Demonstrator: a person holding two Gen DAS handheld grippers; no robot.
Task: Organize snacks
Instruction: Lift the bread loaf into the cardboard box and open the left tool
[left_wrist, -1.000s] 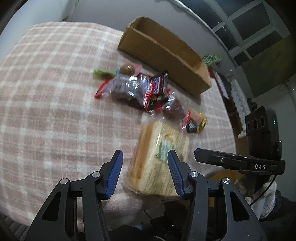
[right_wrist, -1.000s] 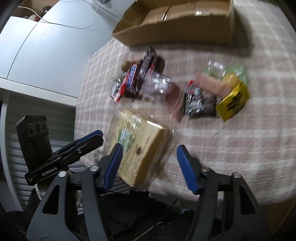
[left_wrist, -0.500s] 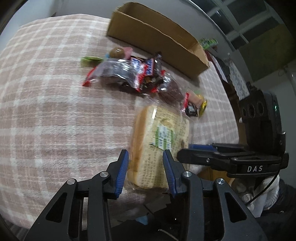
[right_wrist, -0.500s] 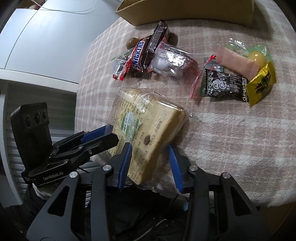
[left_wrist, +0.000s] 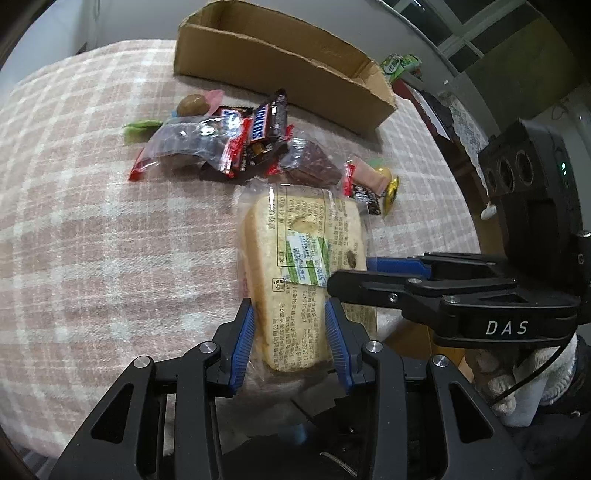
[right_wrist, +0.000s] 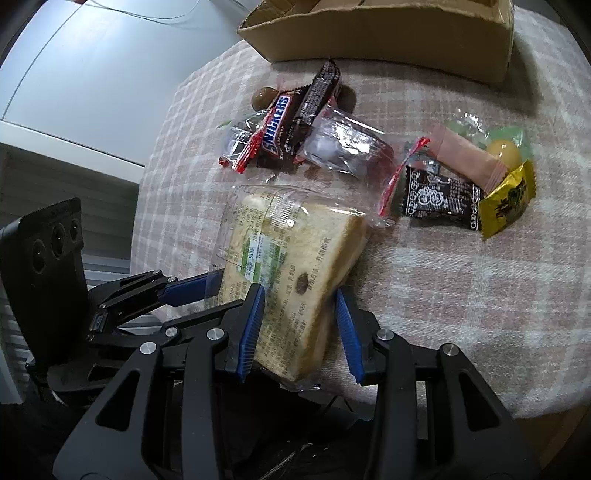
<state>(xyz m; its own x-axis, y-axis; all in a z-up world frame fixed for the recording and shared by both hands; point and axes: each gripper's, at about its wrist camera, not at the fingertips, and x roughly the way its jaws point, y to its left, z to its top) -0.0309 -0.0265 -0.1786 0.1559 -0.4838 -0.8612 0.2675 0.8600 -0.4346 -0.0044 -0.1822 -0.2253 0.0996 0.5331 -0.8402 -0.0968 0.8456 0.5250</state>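
Left wrist view: cardboard box (left_wrist: 280, 70) at the table's far side, open-topped, interior hidden from me. Right wrist view shows only folded inner flaps. Wrapped bread loaf (left_wrist: 306, 266) lies at the near table edge on the plaid tablecloth (left_wrist: 92, 229); my left gripper (left_wrist: 290, 343) and right gripper (right_wrist: 299, 328) both clamp its near end, side by side. Snickers bars (right_wrist: 280, 125), clear pouches and small candy packets (right_wrist: 443, 195) lie between loaf and box. Bare cloth lies left of the pile.

Two close downward wrist views, shared bread packet (left_wrist: 306, 258).
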